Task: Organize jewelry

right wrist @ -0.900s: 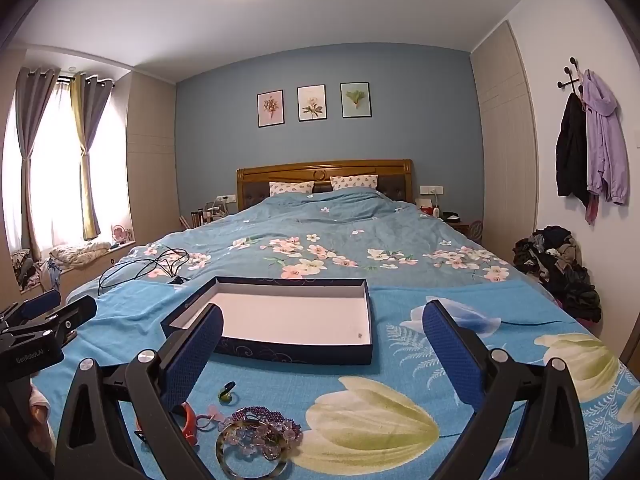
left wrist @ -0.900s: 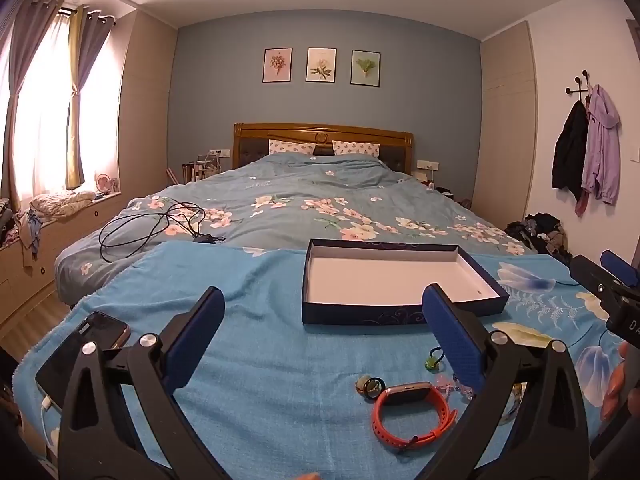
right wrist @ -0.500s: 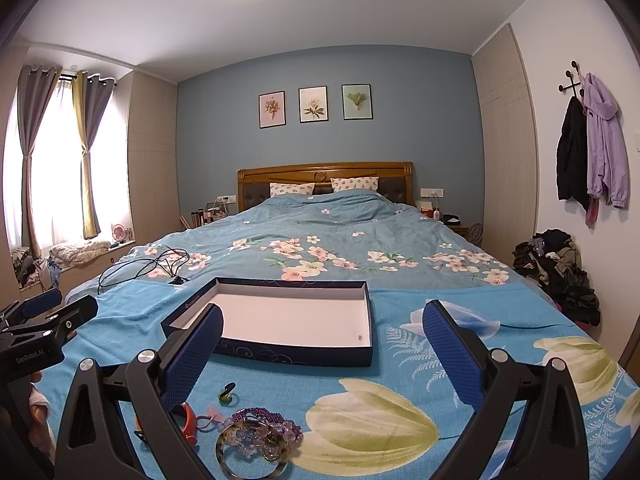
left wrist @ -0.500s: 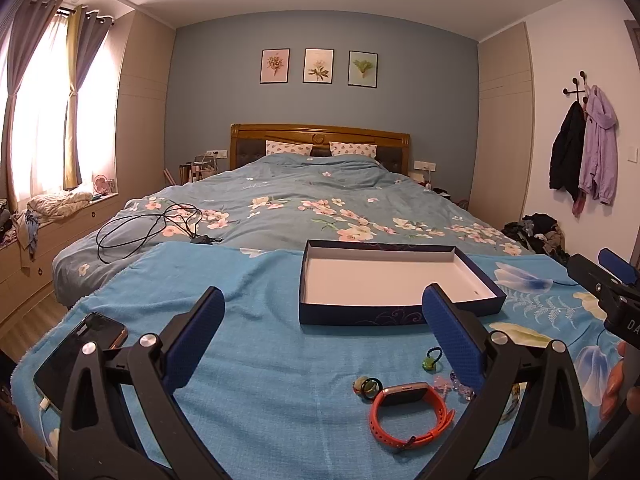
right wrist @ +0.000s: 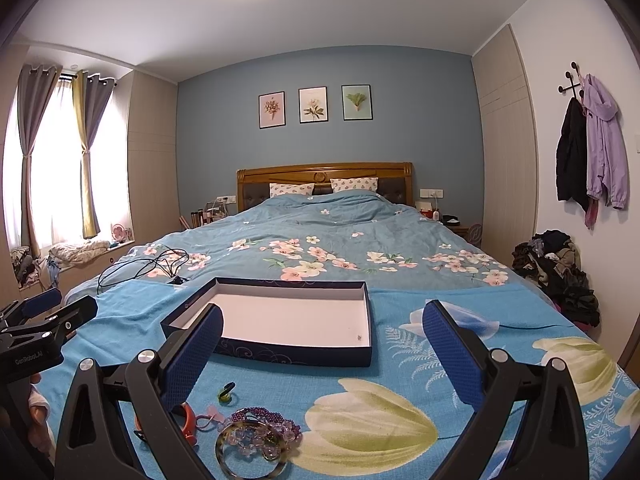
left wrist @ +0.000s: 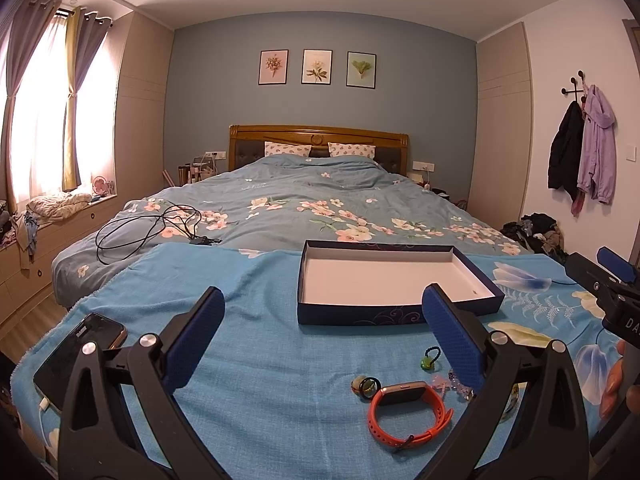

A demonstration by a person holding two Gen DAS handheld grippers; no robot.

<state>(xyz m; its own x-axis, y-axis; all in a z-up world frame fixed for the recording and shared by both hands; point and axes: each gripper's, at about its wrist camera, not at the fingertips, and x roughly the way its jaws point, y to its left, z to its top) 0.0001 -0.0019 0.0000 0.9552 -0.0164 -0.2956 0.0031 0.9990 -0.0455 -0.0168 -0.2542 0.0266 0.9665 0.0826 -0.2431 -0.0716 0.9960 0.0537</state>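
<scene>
Both my tongs gape wide, holding nothing: left tongs [left wrist: 322, 334], right tongs [right wrist: 322, 346]. The shallow navy box [left wrist: 390, 282] with its smooth white floor sits on the nubby blue blanket [left wrist: 260, 360]. Jewelry lies before it. Left view alone shows the rubbery orange watch [left wrist: 406, 408] whole; right view alone shows the purple bead cluster [right wrist: 266, 424] touching the mottled bangle [right wrist: 250, 454].

My grippers [left wrist: 322, 336] [right wrist: 322, 346] are black frames with blue textured pads [left wrist: 450, 334], silver screws (white lettering on one side).
</scene>
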